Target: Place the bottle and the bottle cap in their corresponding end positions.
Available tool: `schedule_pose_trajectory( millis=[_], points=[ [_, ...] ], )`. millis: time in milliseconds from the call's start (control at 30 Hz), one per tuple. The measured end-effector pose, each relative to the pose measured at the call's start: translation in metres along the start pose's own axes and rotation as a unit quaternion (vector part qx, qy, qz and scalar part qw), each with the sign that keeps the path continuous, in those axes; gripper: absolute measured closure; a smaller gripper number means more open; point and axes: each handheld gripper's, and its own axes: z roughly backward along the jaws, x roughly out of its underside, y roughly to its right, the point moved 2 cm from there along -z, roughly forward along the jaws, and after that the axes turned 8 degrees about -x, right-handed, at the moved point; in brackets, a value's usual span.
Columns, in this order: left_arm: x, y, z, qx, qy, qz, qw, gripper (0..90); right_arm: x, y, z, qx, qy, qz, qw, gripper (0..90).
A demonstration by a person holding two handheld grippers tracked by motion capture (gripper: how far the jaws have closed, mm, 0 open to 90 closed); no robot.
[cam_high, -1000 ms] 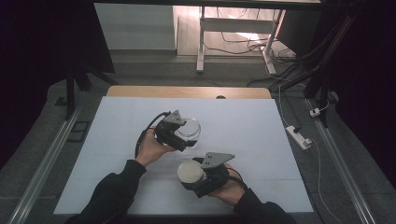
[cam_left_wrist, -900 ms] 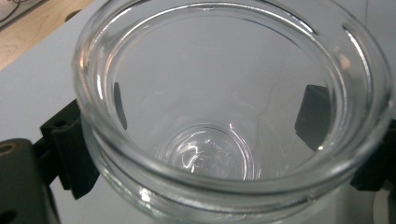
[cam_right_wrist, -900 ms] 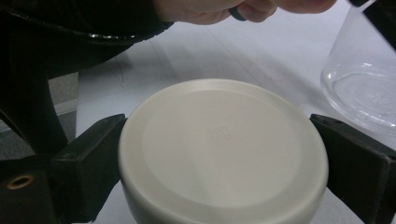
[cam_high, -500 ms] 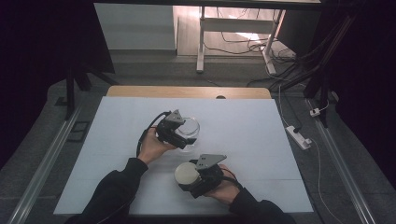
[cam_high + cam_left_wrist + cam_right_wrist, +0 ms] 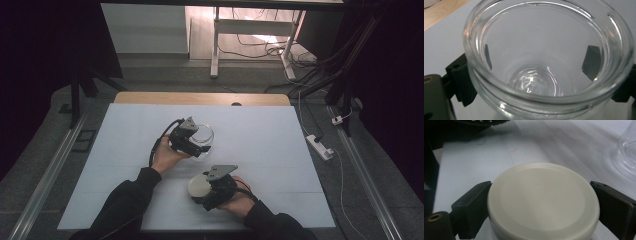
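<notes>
Jaws clamp glass jar (image 5: pixel 544 75), cream lid (image 5: pixel 542 200)

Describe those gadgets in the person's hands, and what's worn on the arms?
Both the left gripper and the right gripper are black, blocky devices, each topped by a grey three-cornered plate. Their jaws are flat black blocks. A black cable loops from the left one. The sleeves are dark and long.

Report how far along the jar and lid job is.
Done: the left gripper clamps the empty glass jar, and the right gripper clamps the cream lid. In hand: both held apart over the table. Left: probably bringing lid to jar mouth and closing it.
</notes>
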Motion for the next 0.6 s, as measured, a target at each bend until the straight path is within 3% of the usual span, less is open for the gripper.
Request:
schedule_pose_trajectory(
  millis=[600],
  points=[
    [0.005, -0.005, -0.008, 0.0, 0.001, 0.006, 1.0, 7.2, 0.004, 0.004, -0.011, 0.006, -0.055, -0.002, 0.9985, 6.9]
  ],
)
